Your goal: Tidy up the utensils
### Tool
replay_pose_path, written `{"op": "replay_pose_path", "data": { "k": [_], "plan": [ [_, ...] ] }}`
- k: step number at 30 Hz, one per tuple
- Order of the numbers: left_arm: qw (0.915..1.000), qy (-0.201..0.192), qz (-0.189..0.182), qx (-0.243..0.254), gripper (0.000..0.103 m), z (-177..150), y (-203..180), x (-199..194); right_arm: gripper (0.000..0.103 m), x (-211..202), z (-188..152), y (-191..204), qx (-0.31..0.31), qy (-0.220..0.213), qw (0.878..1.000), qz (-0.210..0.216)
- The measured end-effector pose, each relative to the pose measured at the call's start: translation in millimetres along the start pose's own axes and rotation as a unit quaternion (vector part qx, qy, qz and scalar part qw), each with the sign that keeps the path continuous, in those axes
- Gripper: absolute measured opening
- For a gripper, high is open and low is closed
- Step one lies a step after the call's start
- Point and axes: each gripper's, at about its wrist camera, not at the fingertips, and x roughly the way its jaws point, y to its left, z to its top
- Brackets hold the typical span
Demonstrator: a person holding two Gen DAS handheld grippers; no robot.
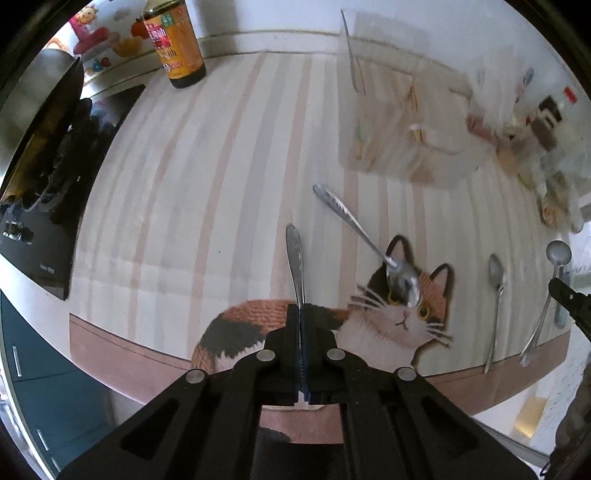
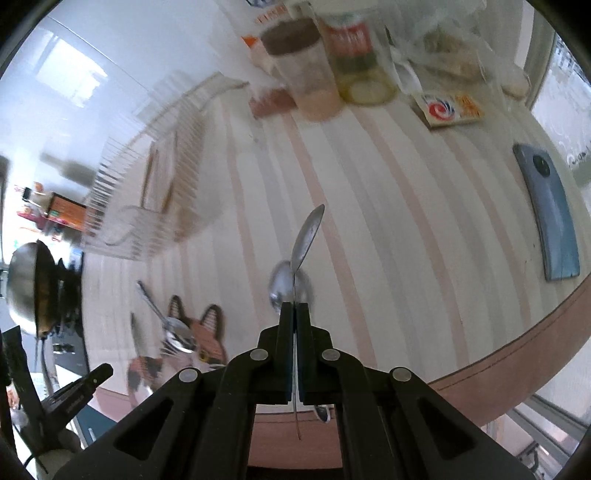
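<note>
Both black two-finger grippers are pointing steeply down over the striped cloth-covered table (image 1: 207, 192): the left gripper (image 1: 300, 314) is clamping a flat silver utensil handle (image 1: 294, 258), and the right gripper (image 2: 294, 314) is pinching a silver metal spoon (image 2: 306, 236). Another silver spoon (image 1: 369, 247) is lying across the calico cat picture (image 1: 399, 317), near the clear plastic organizer tray (image 1: 399, 122).

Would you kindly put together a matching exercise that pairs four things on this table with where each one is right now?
Things:
1. flat silver metal knife
2. silver metal spoon with a patterned handle
3. blue-grey rectangular phone
4. brown glass bottle with an orange label

Places:
A. lying flat near the curved edge of the striped mat
B. clamped in the left gripper
C. standing upright at the far side, by the wall
D. bowl resting on the cat picture

Pairs: 1-B, 2-D, 3-A, 4-C
</note>
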Motion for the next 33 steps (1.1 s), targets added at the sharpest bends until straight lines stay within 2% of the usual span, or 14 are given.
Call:
{"op": "replay_pose_path", "data": {
  "k": [2,4,7,8,11,13,15,17,18,20,25,33],
  "plan": [
    [0.9998,0.002,-0.016,-0.016,0.001,5,11,10,0.001,-7,4,4,-0.004,-0.006,1.000,0.005],
    [0.9988,0.026,-0.030,-0.030,0.002,6,14,35,0.001,-10,6,8,-0.007,-0.007,1.000,0.009],
    [0.9928,0.084,-0.060,-0.061,0.015,-6,16,75,0.001,-7,7,9,-0.006,-0.003,1.000,0.009],
    [0.9912,0.092,-0.067,-0.068,0.023,-8,17,80,0.001,-4,6,8,-0.005,0.000,1.000,0.008],
    [0.9881,0.105,-0.078,-0.081,0.025,-17,19,93,0.001,2,3,5,-0.002,0.010,1.000,0.004],
    [0.9886,0.105,-0.074,-0.079,0.025,-17,14,100,0.001,6,0,3,0.001,0.015,1.000,-0.001],
    [0.9906,0.107,-0.053,-0.068,0.025,-15,8,107,0.001,10,-2,-1,0.004,0.021,1.000,-0.003],
    [0.9940,0.090,-0.031,-0.053,0.025,-13,1,107,0.001,13,-3,-3,0.004,0.023,1.000,-0.009],
    [0.9952,0.086,-0.018,-0.042,0.020,-12,-3,107,0.001,15,-4,-4,0.004,0.025,1.000,-0.012],
    [0.9968,0.077,0.009,-0.022,0.004,-11,-11,107,0.001,18,-4,-6,0.007,0.027,0.999,-0.015],
    [0.9980,0.056,0.026,-0.012,0.004,-12,-15,94,0.001,19,-4,-9,0.007,0.026,0.999,-0.020],
    [0.9992,-0.008,0.039,-0.005,0.004,-5,-17,35,0.001,4,5,3,-0.013,0.008,1.000,-0.012]
  ]
}}
